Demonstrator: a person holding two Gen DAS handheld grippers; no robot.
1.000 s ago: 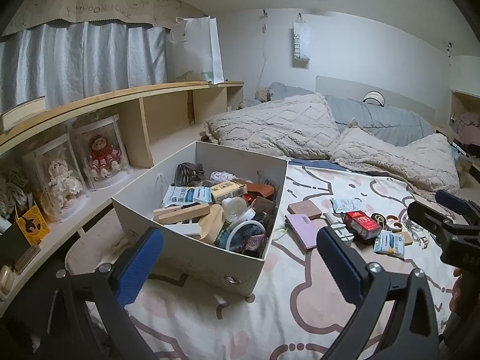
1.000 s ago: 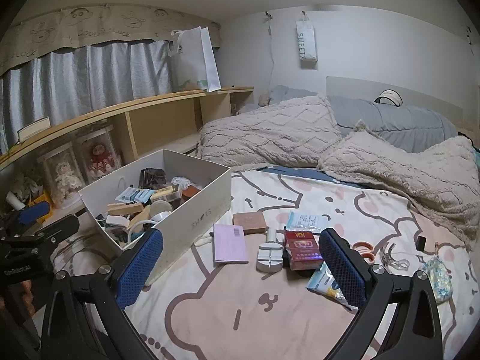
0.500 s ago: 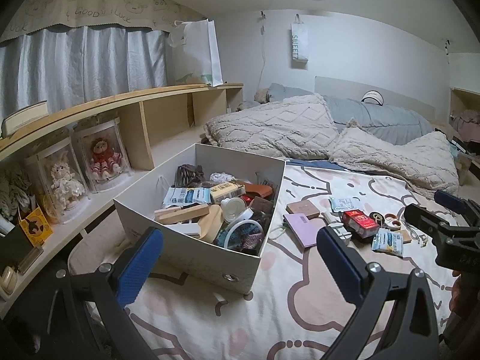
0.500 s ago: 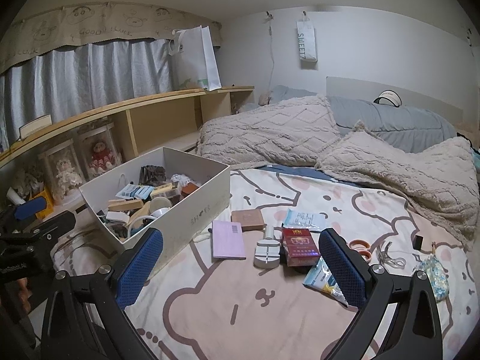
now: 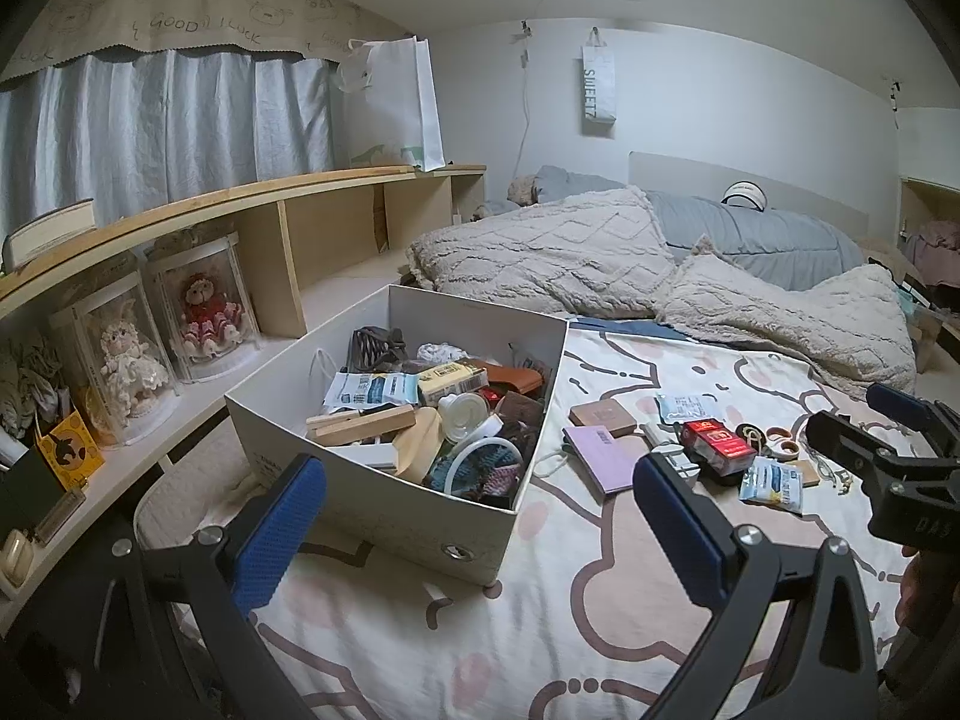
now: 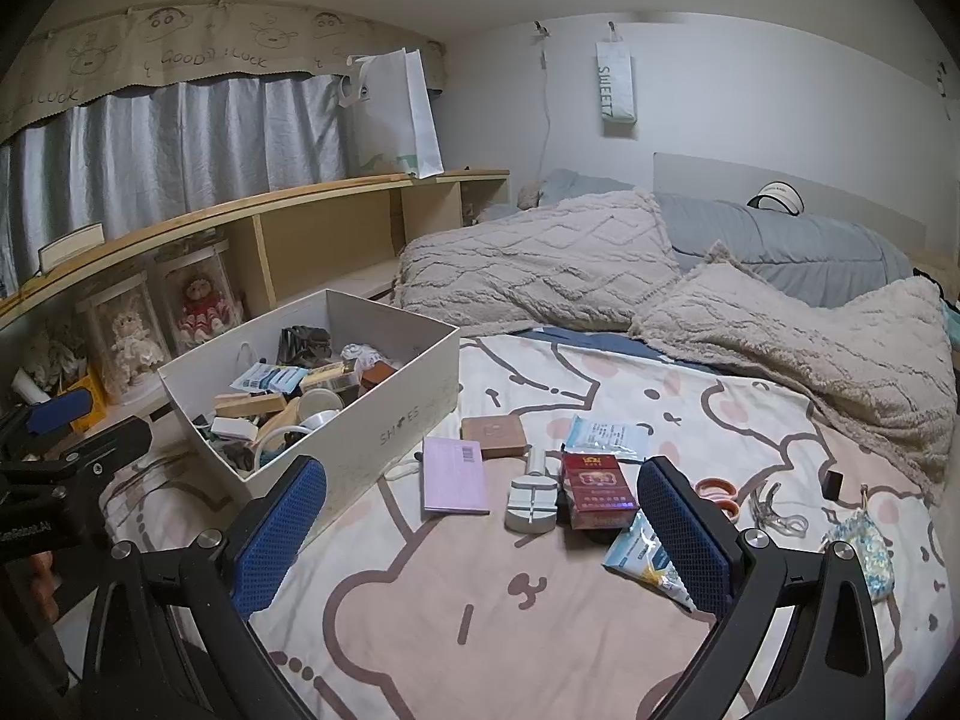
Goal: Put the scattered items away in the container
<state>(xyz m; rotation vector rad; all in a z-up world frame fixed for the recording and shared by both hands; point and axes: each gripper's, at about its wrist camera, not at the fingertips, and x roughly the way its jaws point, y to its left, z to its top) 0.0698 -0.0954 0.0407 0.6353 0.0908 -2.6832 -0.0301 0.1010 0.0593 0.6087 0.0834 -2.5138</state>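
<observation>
Right wrist – right gripper (image 6: 480, 528) wide, hovering over bedspread (image 6: 480, 618)

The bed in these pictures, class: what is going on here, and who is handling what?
A person holds two grippers above a bed, tidying loose items into a white shoe box that is already quite full. The left gripper and right gripper are both open and empty. On the bedspread beside the box lie a lilac booklet, a brown case, a red packet and other small things, none picked up yet.
</observation>
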